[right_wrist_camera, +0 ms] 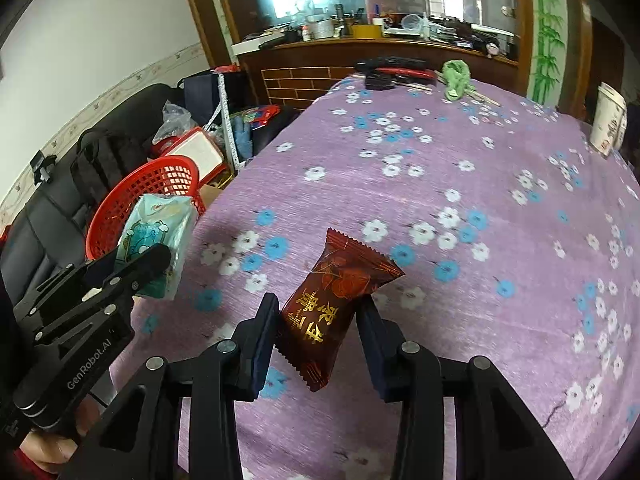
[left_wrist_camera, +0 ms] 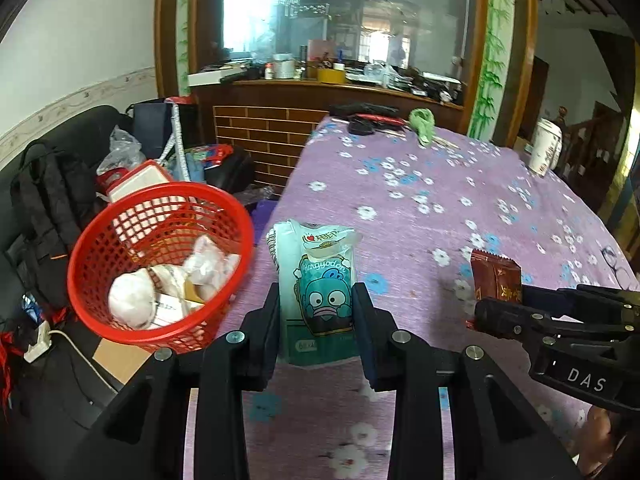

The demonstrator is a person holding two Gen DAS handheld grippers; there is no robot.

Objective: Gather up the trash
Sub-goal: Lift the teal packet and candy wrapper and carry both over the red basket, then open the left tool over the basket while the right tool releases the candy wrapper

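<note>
My left gripper is shut on a white and teal tissue pack with a cartoon fish, held upright above the table's left edge. Just left of it stands a red mesh basket with crumpled white tissues and paper inside. My right gripper is shut on a dark red snack wrapper with gold characters, lifted over the purple cloth. In the right wrist view the left gripper with the tissue pack shows at the left, in front of the basket. The right gripper's fingers pinch the wrapper at the right of the left wrist view.
A purple flowered tablecloth covers the table. At its far end lie a green cloth and black and red items; a white cup stands far right. A black sofa with bags sits left of the basket.
</note>
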